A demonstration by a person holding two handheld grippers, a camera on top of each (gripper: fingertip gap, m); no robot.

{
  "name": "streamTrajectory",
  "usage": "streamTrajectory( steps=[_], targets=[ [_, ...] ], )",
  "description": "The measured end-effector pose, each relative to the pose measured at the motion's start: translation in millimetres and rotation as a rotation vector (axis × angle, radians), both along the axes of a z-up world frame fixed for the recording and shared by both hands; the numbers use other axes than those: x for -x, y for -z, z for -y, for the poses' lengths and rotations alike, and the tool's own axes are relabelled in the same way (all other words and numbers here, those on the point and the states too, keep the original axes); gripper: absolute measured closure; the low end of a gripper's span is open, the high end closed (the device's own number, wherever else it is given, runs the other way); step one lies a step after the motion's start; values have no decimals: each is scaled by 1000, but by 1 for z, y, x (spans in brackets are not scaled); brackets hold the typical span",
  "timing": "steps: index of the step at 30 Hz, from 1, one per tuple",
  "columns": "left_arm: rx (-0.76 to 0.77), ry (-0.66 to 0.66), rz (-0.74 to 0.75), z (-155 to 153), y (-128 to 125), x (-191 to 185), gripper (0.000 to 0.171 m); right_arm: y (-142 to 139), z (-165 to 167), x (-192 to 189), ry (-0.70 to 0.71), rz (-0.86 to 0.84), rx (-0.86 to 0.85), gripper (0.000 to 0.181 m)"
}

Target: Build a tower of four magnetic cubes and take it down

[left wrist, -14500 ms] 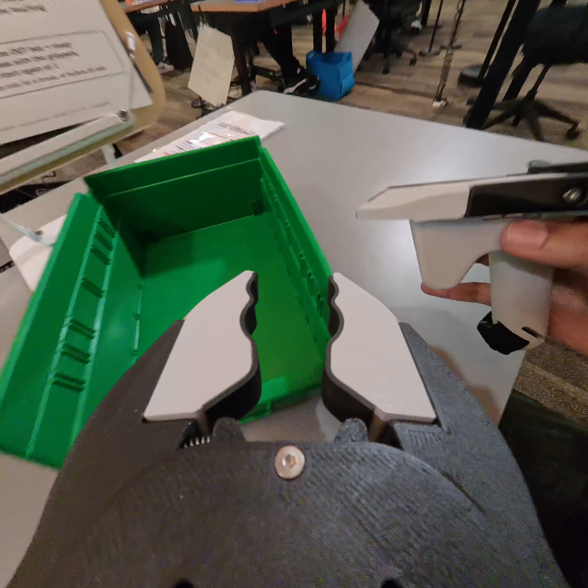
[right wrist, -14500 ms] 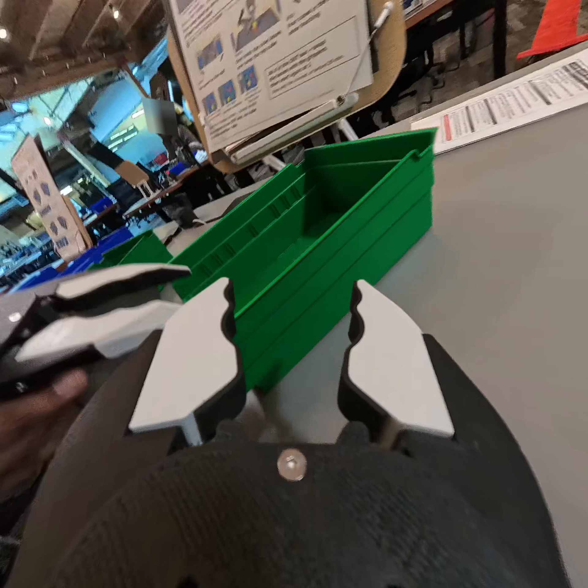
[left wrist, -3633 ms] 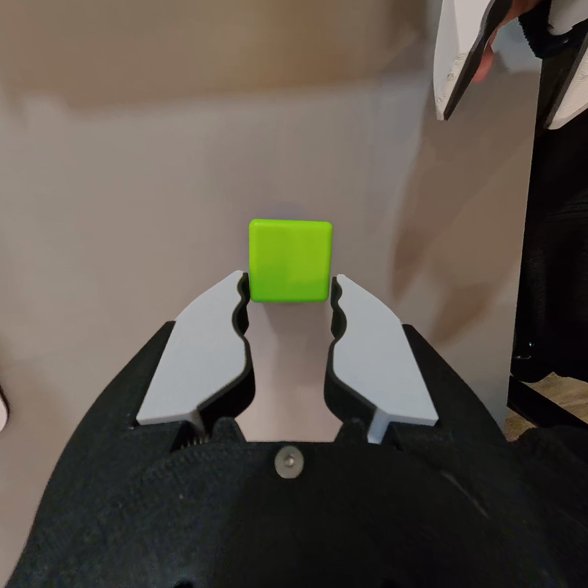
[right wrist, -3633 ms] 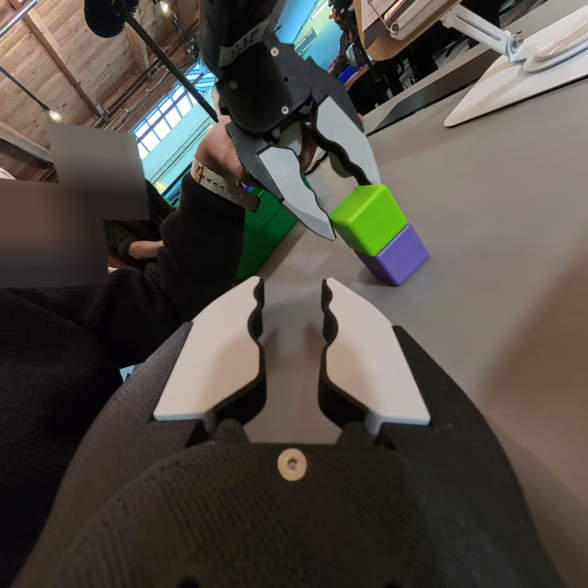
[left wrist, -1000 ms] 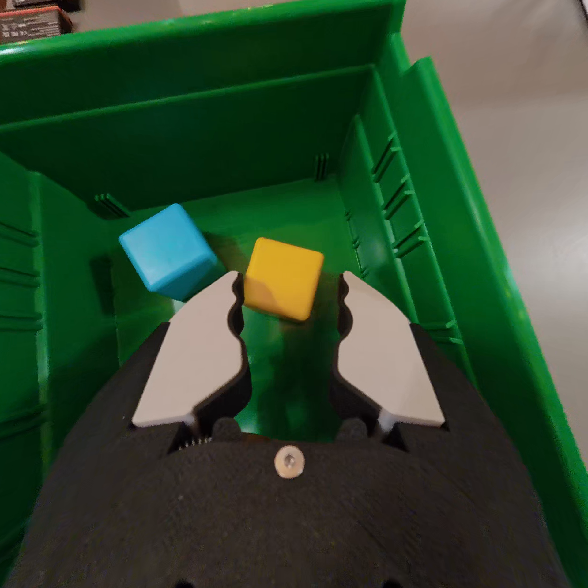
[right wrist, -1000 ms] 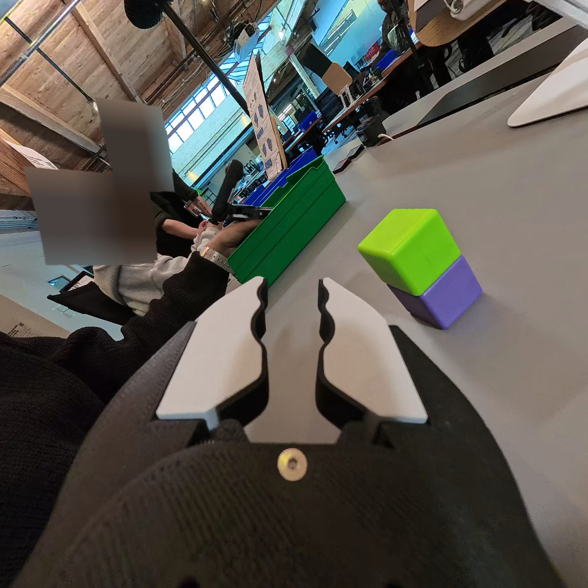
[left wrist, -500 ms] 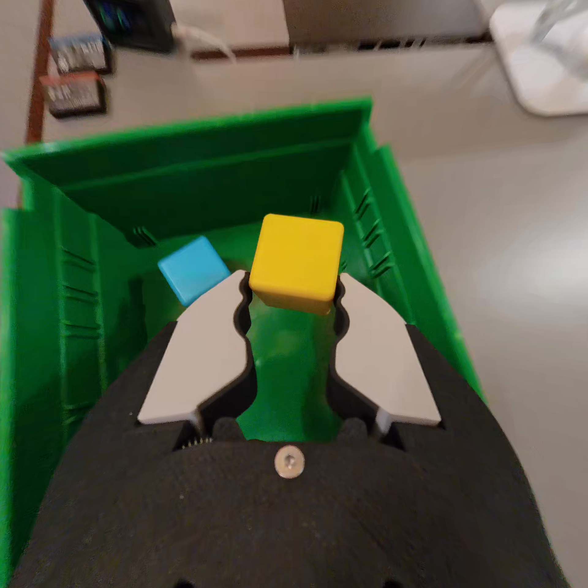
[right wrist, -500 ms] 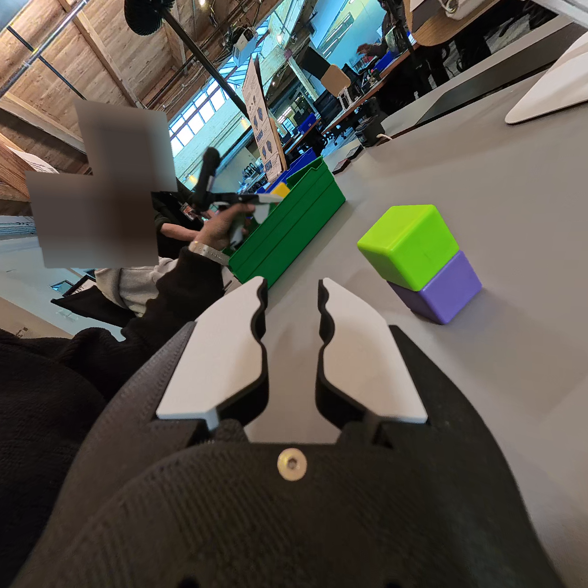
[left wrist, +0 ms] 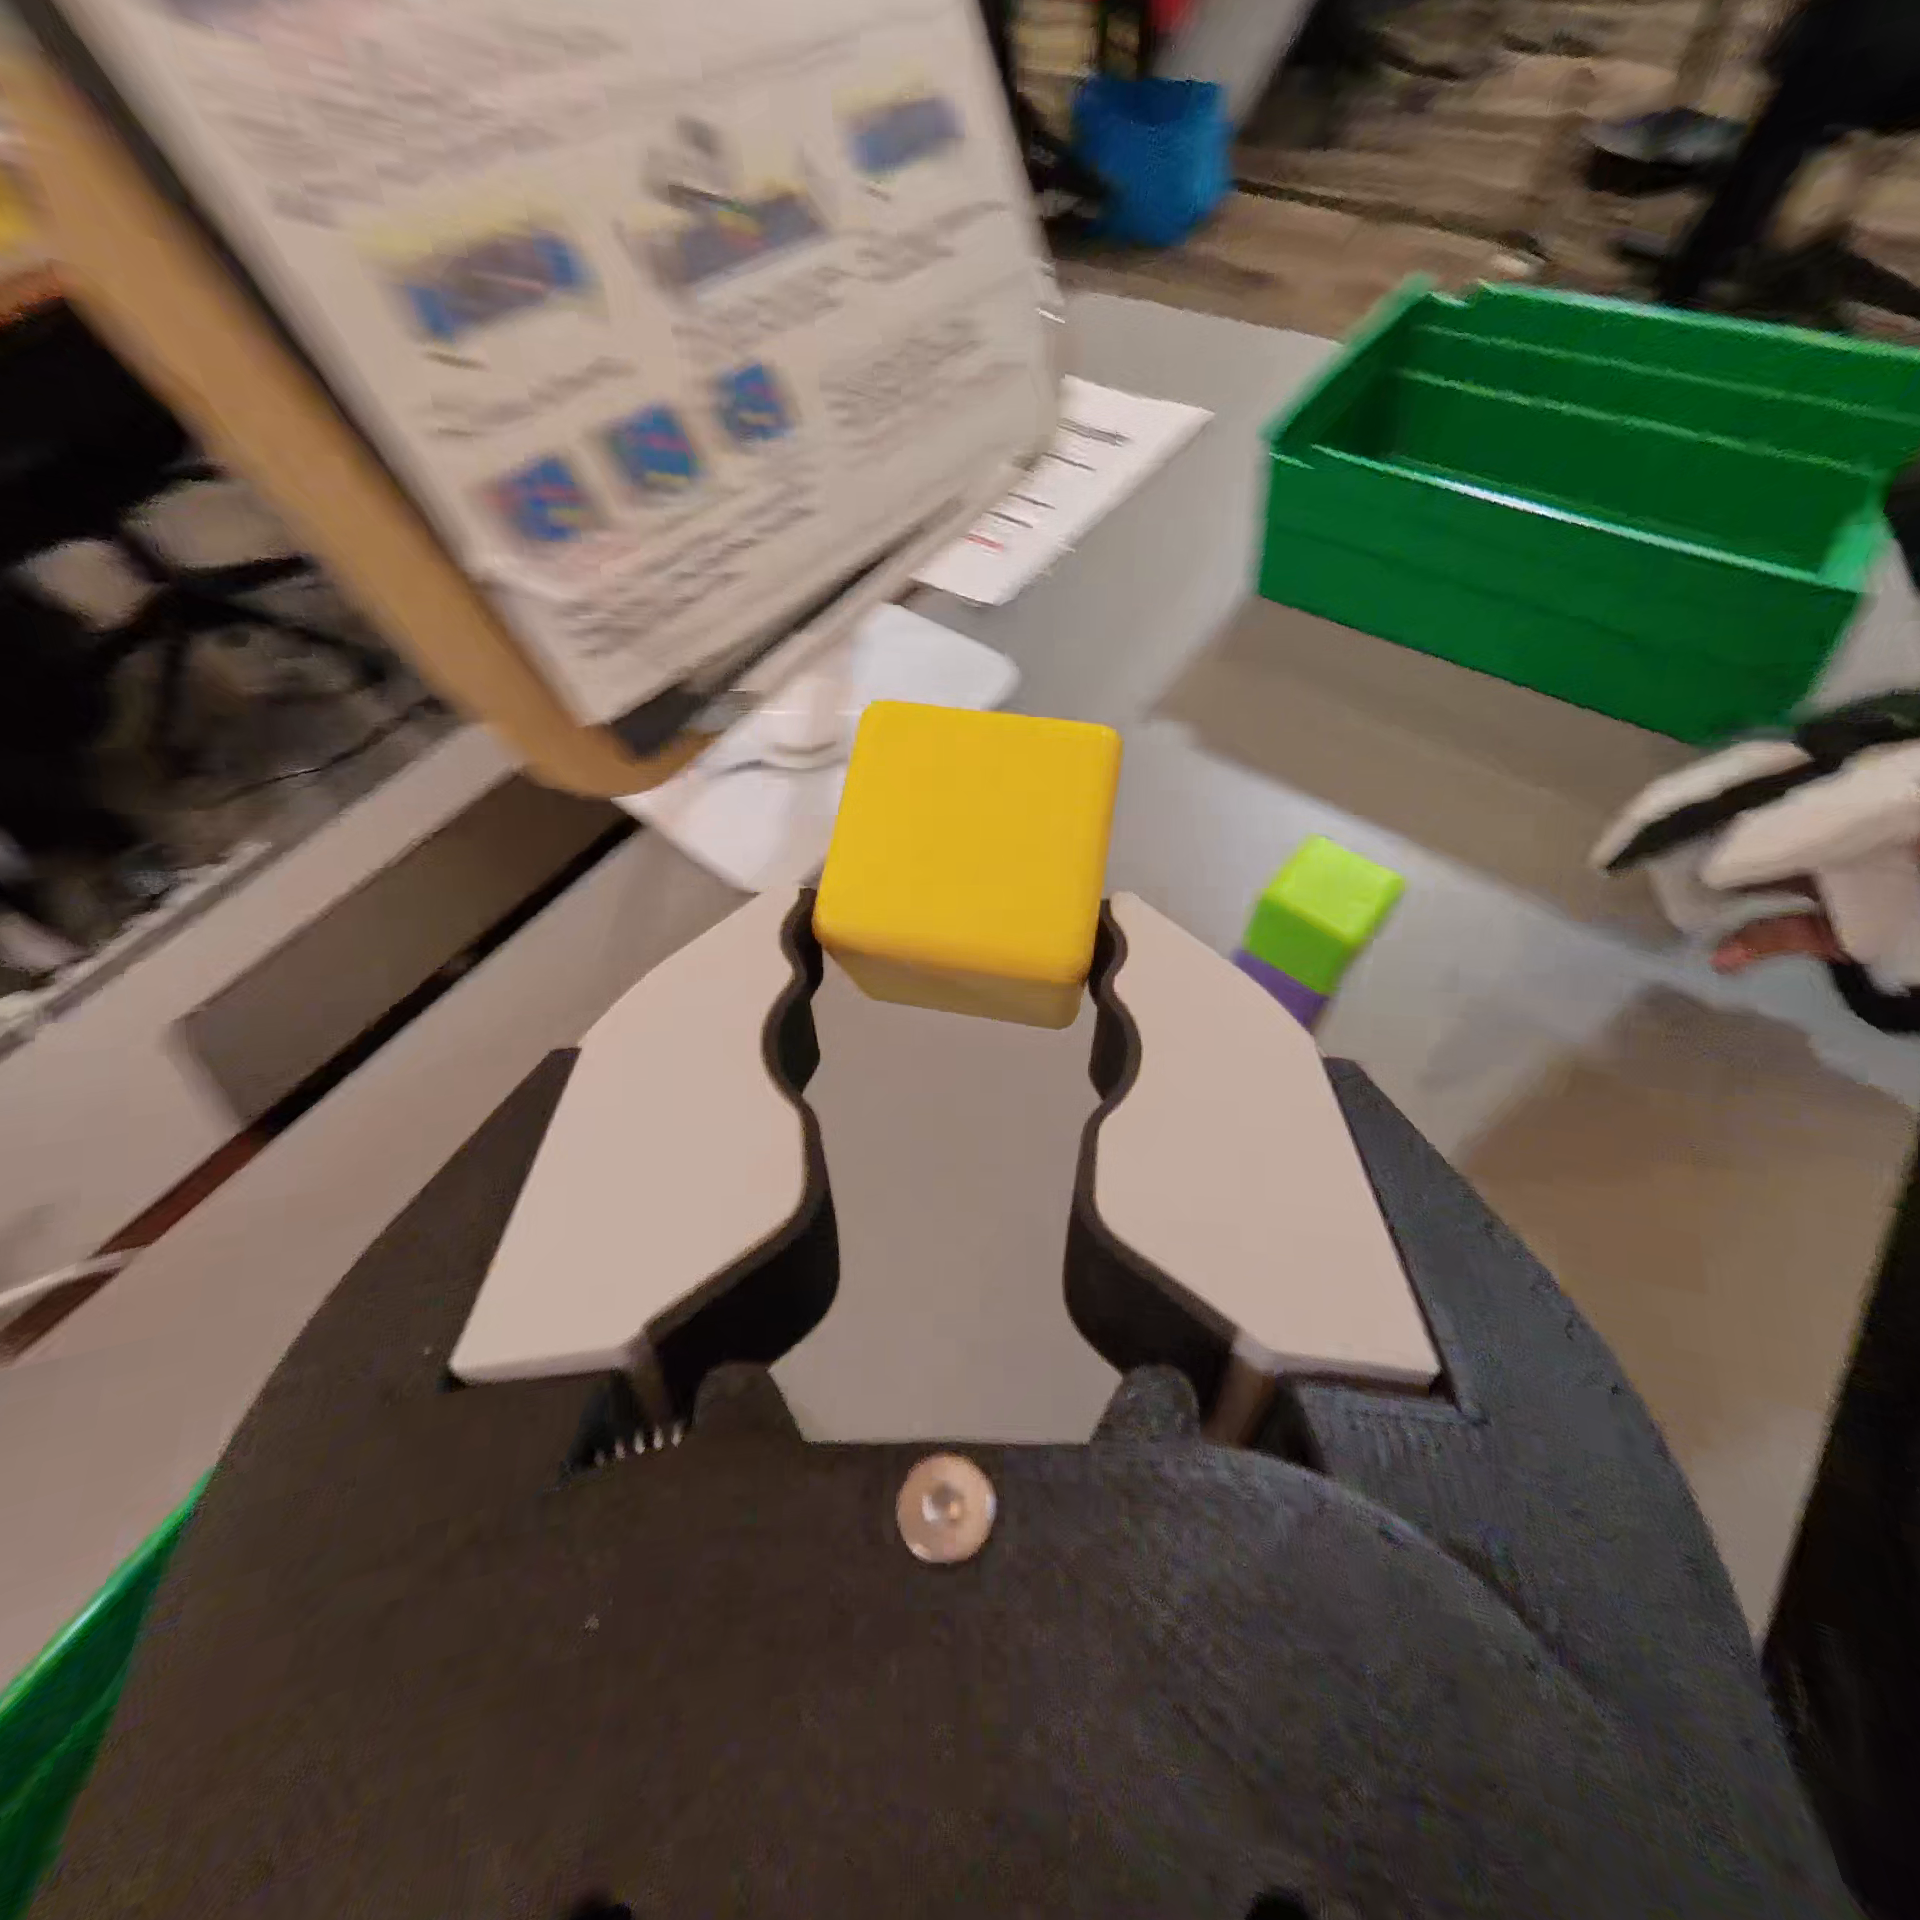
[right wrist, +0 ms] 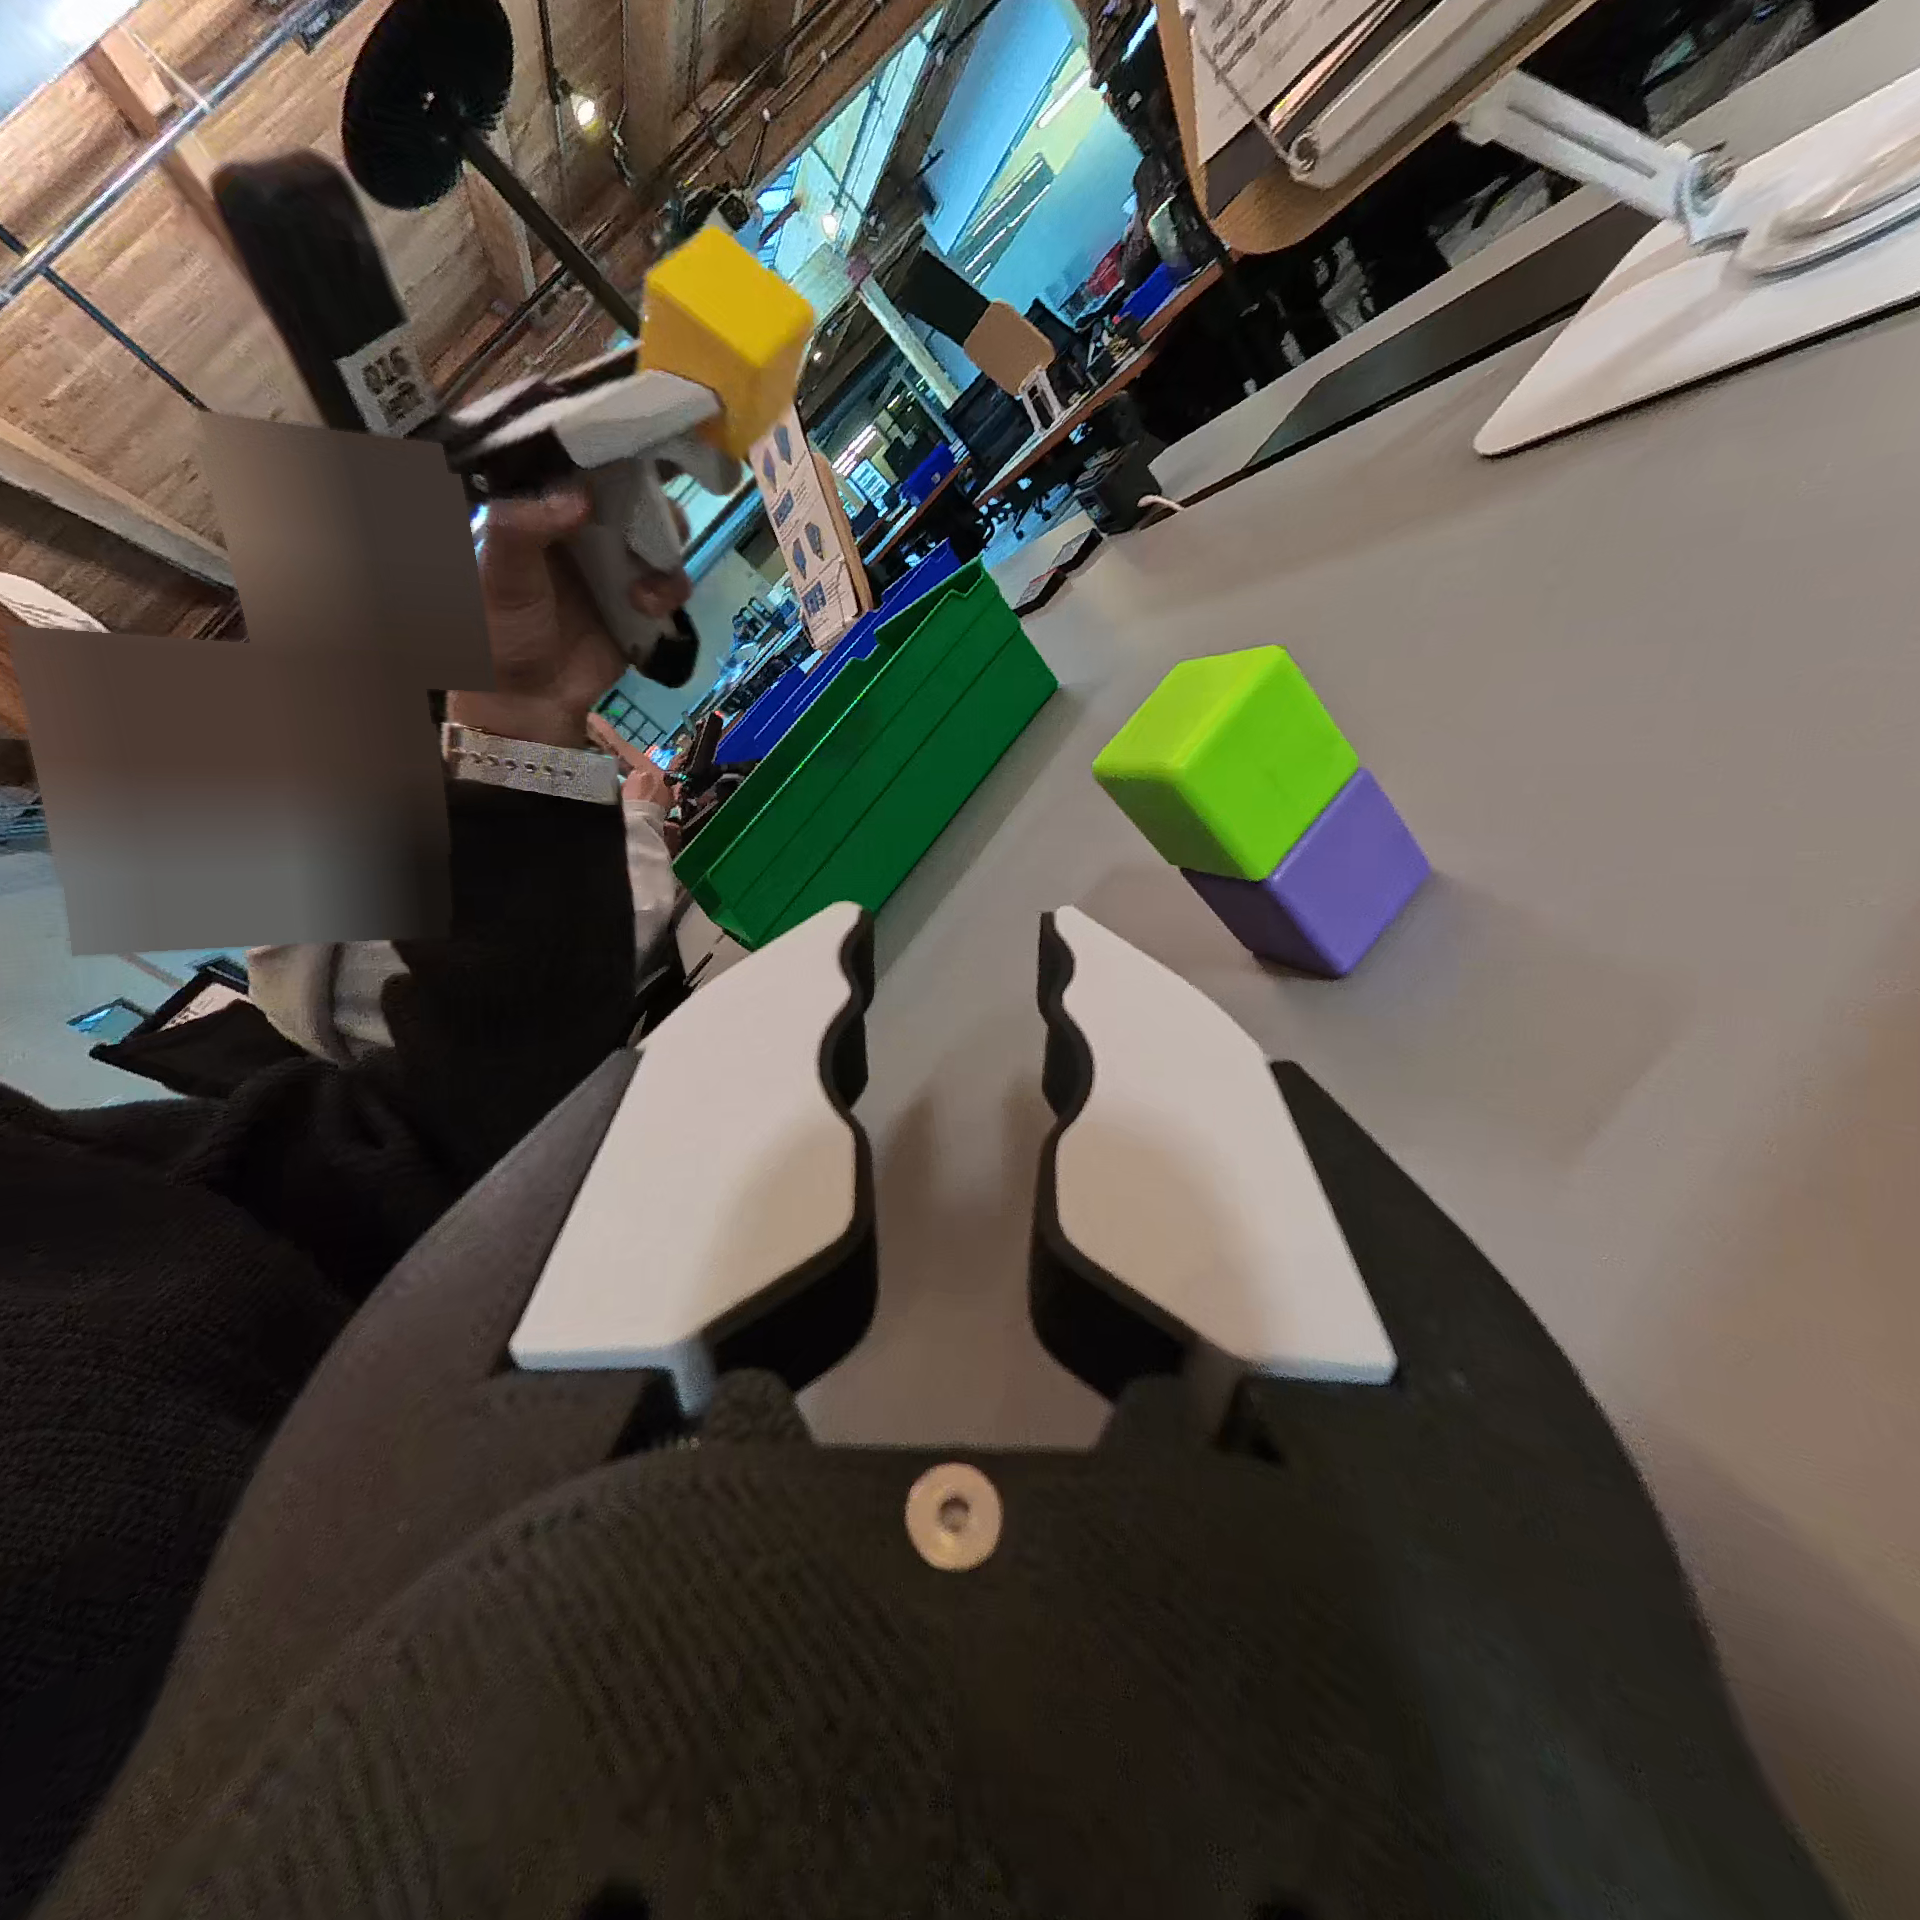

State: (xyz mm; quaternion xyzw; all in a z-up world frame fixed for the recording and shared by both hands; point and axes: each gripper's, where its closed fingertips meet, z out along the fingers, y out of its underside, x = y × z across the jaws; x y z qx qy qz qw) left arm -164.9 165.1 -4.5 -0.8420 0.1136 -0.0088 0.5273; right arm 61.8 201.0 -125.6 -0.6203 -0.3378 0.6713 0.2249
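Lifted from the bin, the glossy yellow cube [left wrist: 966, 852] sits clamped in the left tool [left wrist: 951, 935]; right tool [right wrist: 951, 951] gapes.

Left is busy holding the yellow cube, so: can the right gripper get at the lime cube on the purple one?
Probably yes. The right gripper is open and empty, and bare table separates it from the lime cube atop the purple cube.

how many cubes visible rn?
3. The yellow cube is clamped in the left gripper, up off the grey table. The lime cube sits stacked on the purple cube. More may lie hidden inside the green bin.
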Motion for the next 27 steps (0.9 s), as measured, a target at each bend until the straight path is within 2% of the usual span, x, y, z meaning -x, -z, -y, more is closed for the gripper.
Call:
streamTrajectory(
  steps=[3, 6, 10, 15, 27],
  targets=[
    [96, 213, 26, -34, 39, -47, 121, 1, -3, -11, 32, 5, -1, 151],
    [157, 476, 5, -46, 69, -98, 121, 1, -5, -21, 65, 8, -8, 151],
    [226, 631, -96, -60, 98, -134, 121, 2, -10, -30, 99, 8, -6, 151],
    [292, 674, -158, -72, 118, -147, 121, 1, -11, -31, 102, 1, 7, 151],
    [276, 616, -39, -76, 122, -144, 121, -1, -15, -33, 105, -27, 67, 151]
  ],
)
